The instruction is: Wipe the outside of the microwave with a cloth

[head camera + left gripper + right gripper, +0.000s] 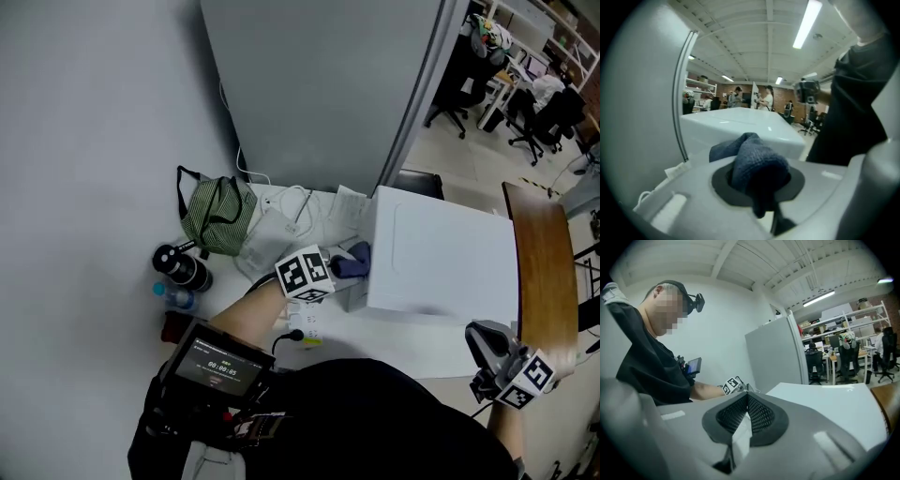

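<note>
A white microwave (441, 262) stands on the white table, its top also showing in the left gripper view (740, 124) and the right gripper view (834, 401). My left gripper (345, 267) is shut on a dark blue cloth (353, 261) and holds it at the microwave's left side. In its own view the cloth (754, 161) bulges out between the jaws of the left gripper (757, 180). My right gripper (480, 336) hangs by the microwave's near right corner. The mesh pads (759, 413) of the right gripper (746, 399) meet, with nothing between them.
Left of the microwave lie a green striped bag (217, 217), a black bottle (183, 267), white cables and papers (291, 211). A grey partition (319, 84) rises behind. A wooden tabletop (544, 272) runs along the right, with office chairs (539, 117) beyond.
</note>
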Motion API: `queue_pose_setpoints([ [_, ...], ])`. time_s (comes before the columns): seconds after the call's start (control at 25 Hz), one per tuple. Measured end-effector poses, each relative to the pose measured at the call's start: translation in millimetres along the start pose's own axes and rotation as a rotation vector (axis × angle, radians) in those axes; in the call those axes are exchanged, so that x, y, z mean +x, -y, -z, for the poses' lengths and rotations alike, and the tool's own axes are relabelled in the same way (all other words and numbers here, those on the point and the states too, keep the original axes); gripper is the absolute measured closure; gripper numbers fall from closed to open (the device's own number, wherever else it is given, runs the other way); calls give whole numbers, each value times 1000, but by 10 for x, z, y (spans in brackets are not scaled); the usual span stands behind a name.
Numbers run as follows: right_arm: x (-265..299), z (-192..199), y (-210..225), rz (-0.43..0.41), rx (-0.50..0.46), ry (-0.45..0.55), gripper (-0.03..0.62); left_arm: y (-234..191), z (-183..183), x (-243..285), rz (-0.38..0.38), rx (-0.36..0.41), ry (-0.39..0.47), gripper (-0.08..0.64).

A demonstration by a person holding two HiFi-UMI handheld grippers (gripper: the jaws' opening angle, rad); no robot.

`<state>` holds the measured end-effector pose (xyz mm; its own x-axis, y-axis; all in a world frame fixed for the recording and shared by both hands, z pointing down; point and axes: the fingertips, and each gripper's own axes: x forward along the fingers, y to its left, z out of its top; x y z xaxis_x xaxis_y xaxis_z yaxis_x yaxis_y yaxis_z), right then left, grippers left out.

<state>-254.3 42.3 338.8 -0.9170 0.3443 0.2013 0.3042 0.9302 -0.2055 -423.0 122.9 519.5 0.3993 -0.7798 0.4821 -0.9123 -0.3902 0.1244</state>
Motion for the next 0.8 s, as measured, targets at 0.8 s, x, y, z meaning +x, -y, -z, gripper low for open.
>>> queue_pose_setpoints([
  [0.8,-620,-8,266,224,38,-25,588,-2118,-232,131,-395,-190,119,505],
])
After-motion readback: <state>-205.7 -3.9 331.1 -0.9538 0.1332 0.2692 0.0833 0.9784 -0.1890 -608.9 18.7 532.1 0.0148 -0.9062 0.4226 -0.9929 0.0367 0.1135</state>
